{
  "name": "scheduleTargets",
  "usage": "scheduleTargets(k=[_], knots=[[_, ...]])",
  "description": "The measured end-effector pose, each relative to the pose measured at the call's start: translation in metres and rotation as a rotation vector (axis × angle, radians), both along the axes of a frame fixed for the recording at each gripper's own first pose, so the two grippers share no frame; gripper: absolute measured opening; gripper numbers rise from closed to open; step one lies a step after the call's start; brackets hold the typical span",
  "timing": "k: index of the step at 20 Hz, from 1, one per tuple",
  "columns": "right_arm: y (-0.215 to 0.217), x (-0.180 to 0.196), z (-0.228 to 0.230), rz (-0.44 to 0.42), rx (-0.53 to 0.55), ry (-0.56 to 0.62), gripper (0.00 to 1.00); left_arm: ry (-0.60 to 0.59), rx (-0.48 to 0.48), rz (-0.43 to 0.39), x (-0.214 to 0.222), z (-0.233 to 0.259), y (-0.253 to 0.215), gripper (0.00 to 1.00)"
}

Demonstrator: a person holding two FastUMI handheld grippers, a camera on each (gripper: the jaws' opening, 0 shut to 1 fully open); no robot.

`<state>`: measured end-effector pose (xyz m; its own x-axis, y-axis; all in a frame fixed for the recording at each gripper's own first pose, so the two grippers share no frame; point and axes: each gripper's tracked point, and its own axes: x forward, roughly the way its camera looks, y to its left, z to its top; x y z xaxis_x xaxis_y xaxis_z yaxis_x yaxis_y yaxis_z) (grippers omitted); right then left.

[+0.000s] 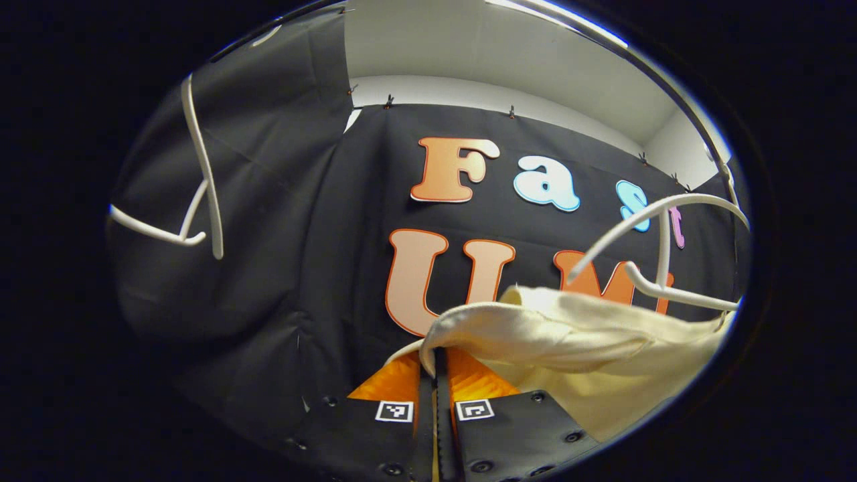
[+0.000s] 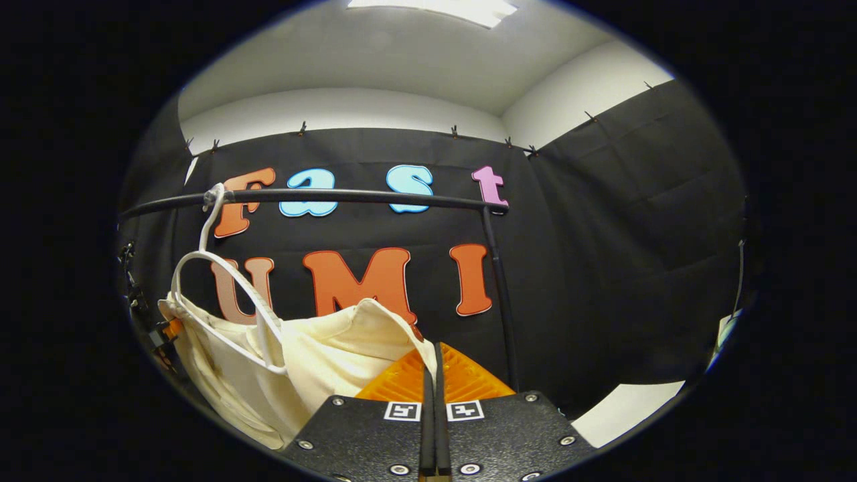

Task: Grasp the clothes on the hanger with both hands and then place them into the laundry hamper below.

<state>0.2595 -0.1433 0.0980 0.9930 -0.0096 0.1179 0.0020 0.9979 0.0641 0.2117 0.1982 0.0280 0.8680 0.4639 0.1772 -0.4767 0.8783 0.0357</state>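
Note:
A cream garment hangs low under a white hanger at the right of the left gripper view. My left gripper is shut on the garment's near edge, the cloth folding over its fingertips. In the right gripper view the same cream garment sags beneath the white hanger, whose hook sits on a black rail. My right gripper is shut on the garment's right corner. The other gripper shows dimly at the garment's far left edge.
The black rail turns down into a post just right of my right gripper. A second white hanger hangs bare at the left of the left gripper view. Pale floor shows at lower right.

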Motion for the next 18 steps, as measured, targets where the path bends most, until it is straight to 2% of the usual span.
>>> scheduleTargets(k=[2, 7, 9, 11, 14, 18], knots=[[0.000, -0.011, -0.023, 0.000, 0.008, 0.028, 0.00, 0.033, 0.011, 0.012, -0.015, -0.017, 0.004, 0.10], [0.009, -0.050, -0.026, -0.005, -0.028, 0.004, 0.00, 0.056, 0.130, 0.014, -0.060, -0.019, 0.000, 0.09], [-0.004, -0.045, -0.050, -0.036, -0.049, 0.061, 0.00, 0.078, 0.136, -0.011, -0.068, -0.027, -0.007, 0.10], [-0.020, -0.033, -0.085, -0.068, 0.027, 0.150, 0.00, 0.099, 0.127, -0.036, -0.070, -0.036, -0.017, 0.10], [-0.022, -0.040, -0.122, -0.079, 0.131, 0.185, 0.00, 0.112, 0.124, -0.071, -0.078, -0.043, -0.034, 0.10], [0.000, -0.080, -0.124, -0.073, 0.052, 0.158, 0.00, 0.130, 0.127, -0.092, -0.095, -0.044, -0.044, 0.10]])
